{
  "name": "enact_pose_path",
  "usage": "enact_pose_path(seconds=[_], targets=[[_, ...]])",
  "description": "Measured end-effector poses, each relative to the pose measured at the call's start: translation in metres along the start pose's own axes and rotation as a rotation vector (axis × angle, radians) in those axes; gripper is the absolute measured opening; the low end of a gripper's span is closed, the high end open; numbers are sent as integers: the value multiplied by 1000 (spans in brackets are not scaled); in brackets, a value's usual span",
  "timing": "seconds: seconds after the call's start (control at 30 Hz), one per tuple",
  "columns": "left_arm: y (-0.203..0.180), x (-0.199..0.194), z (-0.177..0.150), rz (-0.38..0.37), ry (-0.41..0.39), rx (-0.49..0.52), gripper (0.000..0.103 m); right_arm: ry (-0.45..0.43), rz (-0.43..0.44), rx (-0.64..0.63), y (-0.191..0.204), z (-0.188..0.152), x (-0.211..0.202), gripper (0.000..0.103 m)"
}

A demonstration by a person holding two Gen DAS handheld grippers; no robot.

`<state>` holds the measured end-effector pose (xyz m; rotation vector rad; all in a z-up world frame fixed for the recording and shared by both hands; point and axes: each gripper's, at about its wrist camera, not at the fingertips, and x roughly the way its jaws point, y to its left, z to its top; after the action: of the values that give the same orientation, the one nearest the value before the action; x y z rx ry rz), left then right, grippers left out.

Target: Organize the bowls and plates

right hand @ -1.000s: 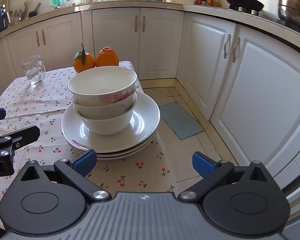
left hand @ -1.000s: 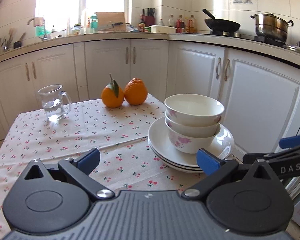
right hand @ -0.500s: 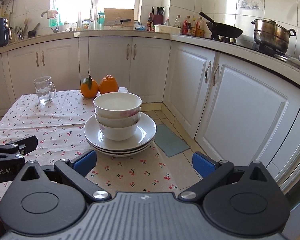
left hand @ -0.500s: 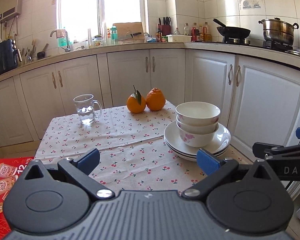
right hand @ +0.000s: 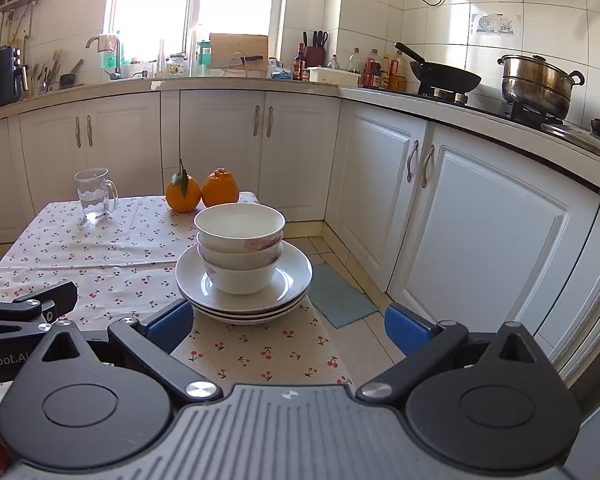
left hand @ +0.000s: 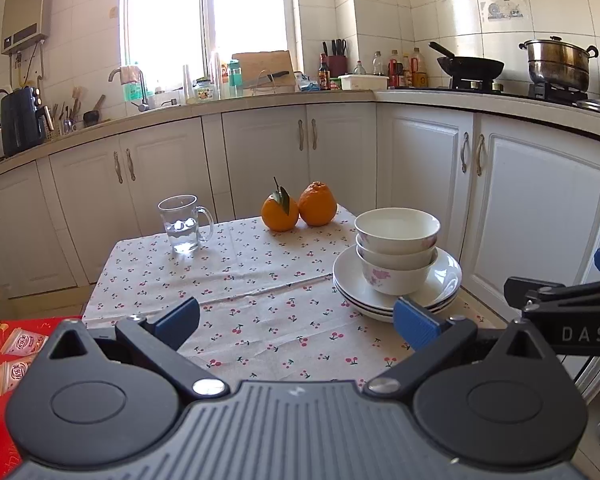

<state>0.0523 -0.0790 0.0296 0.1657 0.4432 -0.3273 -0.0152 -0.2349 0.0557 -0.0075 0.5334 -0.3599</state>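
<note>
Left wrist view: the table [left hand: 260, 280] in its cherry-print cloth carries stacked plates [left hand: 444, 280] at its right edge, three nested bowls [left hand: 396, 240] on top (two oranges [left hand: 298, 206] behind). Left hand-held gripper [left hand: 296, 320] and right hand-held gripper [right hand: 288, 326] both spread wide, holding nothing, short of the stack.

Both wrist views toward shared table [left hand: 260, 276]
</note>
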Motion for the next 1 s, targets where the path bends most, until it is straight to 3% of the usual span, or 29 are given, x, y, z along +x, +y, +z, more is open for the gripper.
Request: enact_pose_path(seconds=[1.0], targets=[[2, -2, 0, -19, 15, -19, 102, -5, -17, -10, 2, 0, -2, 103]])
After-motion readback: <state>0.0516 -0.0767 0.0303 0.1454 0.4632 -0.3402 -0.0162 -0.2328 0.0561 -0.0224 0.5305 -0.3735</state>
